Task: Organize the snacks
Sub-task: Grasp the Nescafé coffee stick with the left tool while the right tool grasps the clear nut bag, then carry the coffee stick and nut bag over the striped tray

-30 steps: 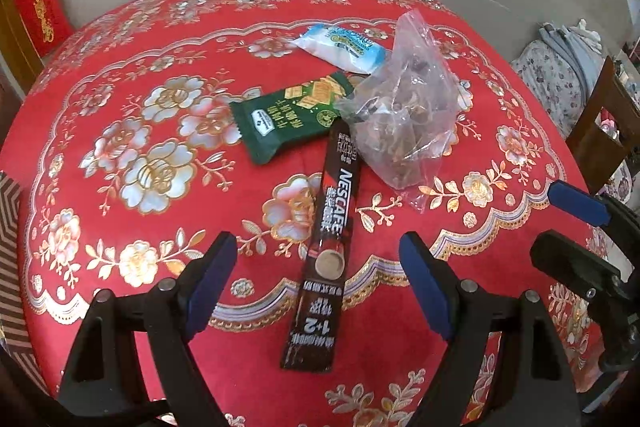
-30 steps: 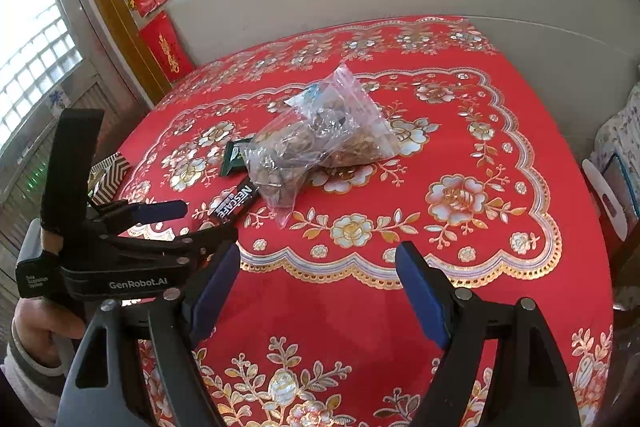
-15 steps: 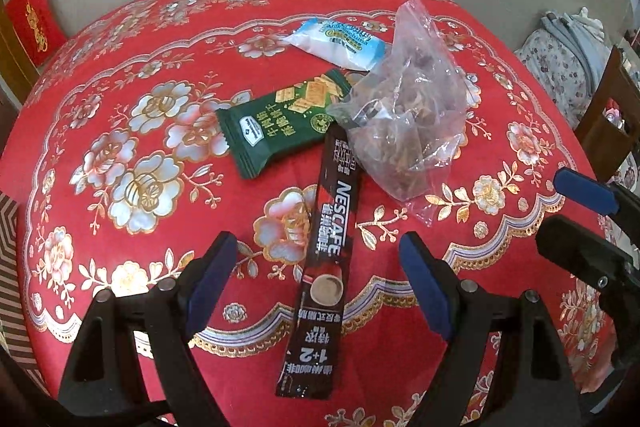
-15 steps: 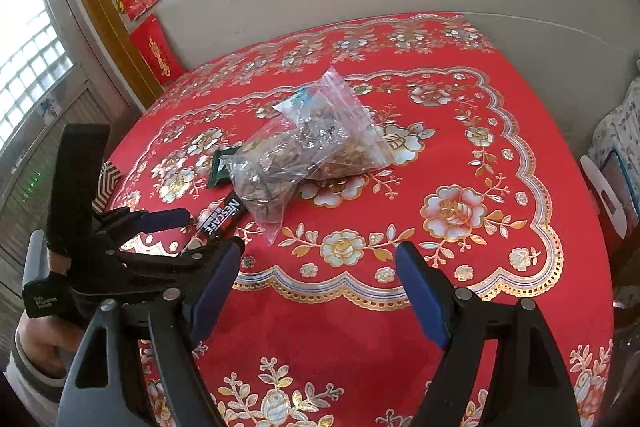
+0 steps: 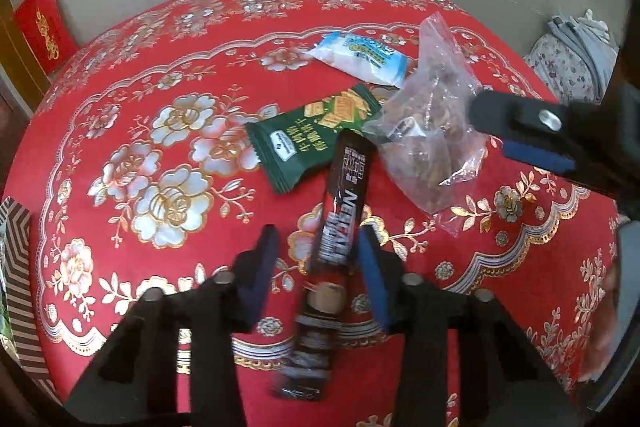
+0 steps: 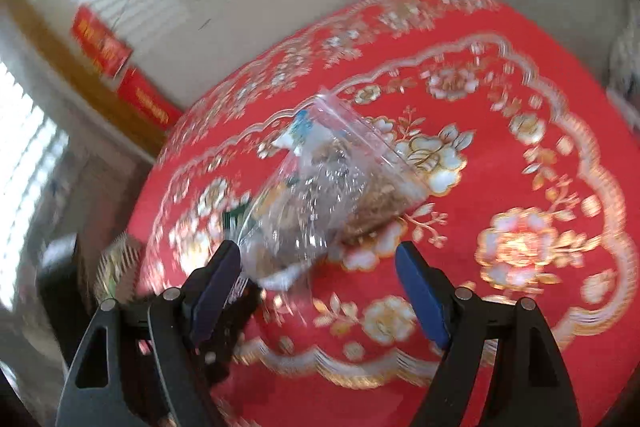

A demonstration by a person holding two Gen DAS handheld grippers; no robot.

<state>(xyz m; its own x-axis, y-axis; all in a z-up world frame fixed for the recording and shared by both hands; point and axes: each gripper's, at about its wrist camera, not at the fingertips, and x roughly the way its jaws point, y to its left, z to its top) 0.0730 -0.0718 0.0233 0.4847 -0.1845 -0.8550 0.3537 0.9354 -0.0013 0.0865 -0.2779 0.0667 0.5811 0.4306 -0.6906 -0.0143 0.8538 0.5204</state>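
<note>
A brown Nescafe stick [image 5: 340, 227] lies on the red flowered tablecloth [image 5: 160, 107]. My left gripper [image 5: 316, 255] straddles it, its jaws partly closed with small gaps on both sides. A green cracker pack [image 5: 316, 131], a white-blue packet [image 5: 360, 57] and a clear bag of snacks [image 5: 432, 131] lie just beyond. My right gripper [image 6: 320, 279] is open, close in front of the clear bag [image 6: 320, 195]; it also shows in the left wrist view [image 5: 524, 135] beside the bag.
The round table's front edge is near both grippers. A beige wall with red decorations [image 6: 104, 43] stands behind. A patterned box [image 5: 16, 267] sits at the left; a chair with cloth [image 5: 576, 67] stands at the right.
My left gripper has moved forward over the Nescafe stick and its jaws have narrowed. My right gripper has moved in toward the clear bag; its view is motion-blurred.
</note>
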